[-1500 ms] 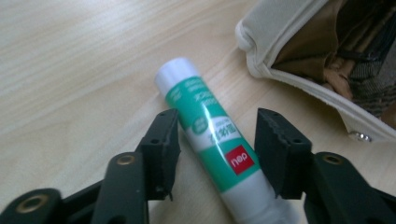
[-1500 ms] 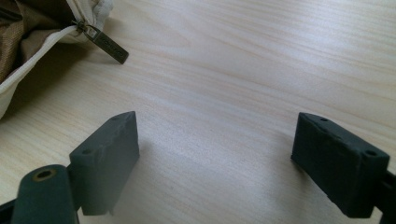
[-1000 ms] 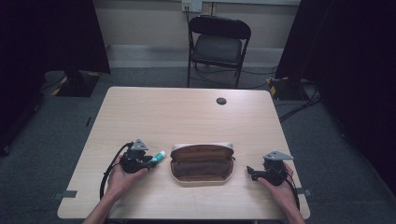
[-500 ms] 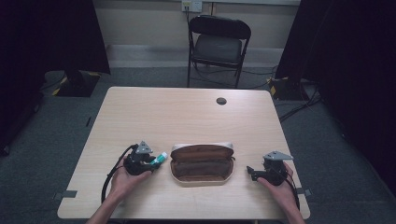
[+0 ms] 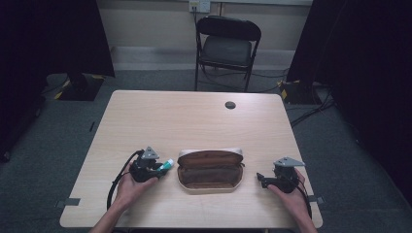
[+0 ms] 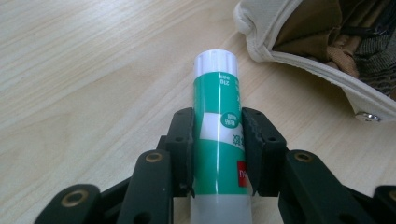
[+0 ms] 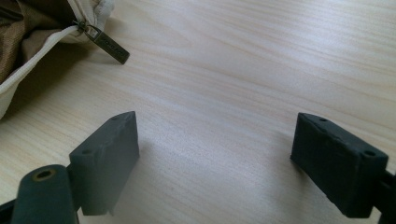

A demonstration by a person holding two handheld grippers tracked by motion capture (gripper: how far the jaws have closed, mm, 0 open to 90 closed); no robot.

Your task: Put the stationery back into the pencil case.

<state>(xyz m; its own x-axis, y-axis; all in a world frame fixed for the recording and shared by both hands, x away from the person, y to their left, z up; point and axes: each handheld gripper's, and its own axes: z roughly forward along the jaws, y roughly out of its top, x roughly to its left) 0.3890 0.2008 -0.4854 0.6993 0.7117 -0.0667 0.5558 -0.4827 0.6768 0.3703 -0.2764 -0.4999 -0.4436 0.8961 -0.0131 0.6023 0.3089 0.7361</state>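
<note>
- Green-and-white glue stick: clamped between the two black jaws of the left hand-held gripper, pads pressing on both sides of its barrel; the white cap end points away from the gripper toward the pencil case.
- In the high view the left hand-held gripper sits low over the bench, near the front edge, with the glue stick just beside the left end of the case — close, not touching.
- Pencil case: cream outside, brown lining, unzipped and lying open at the front centre of the bench, between the two grippers.
- Right hand-held gripper: jaws spread wide, nothing between them — bare wood below.
- Zip pull of the case lies on the bench, ahead and to the left of the right gripper's jaws.
- Right hand-held gripper in the high view: right of the case, apart from it.
</note>
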